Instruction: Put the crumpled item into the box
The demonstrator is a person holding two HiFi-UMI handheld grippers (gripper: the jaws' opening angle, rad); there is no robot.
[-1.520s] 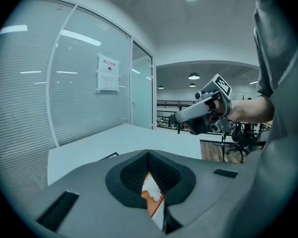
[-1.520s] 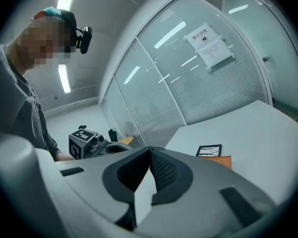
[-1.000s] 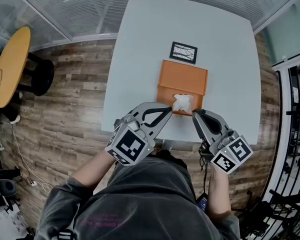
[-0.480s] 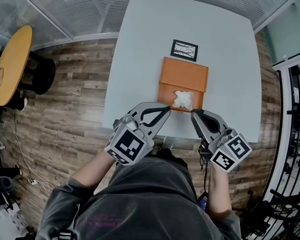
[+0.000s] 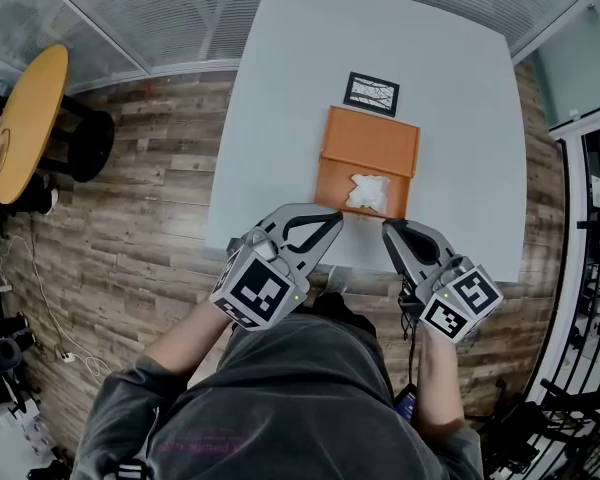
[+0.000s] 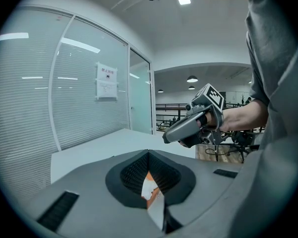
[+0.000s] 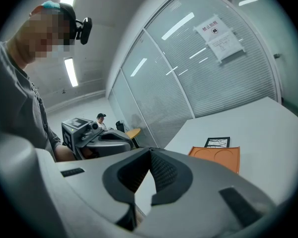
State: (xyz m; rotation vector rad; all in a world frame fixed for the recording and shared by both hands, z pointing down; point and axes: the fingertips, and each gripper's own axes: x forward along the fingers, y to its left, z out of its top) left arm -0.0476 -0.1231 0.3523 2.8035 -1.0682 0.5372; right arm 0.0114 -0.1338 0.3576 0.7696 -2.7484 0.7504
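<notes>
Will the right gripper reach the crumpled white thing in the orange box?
Probably yes: the crumpled thing lies in the open box right before the right gripper, nothing between; its shut jaws must open first.

The box is standing mid-table with a card lying just beyond; bare table is lying open on both sides.
</notes>
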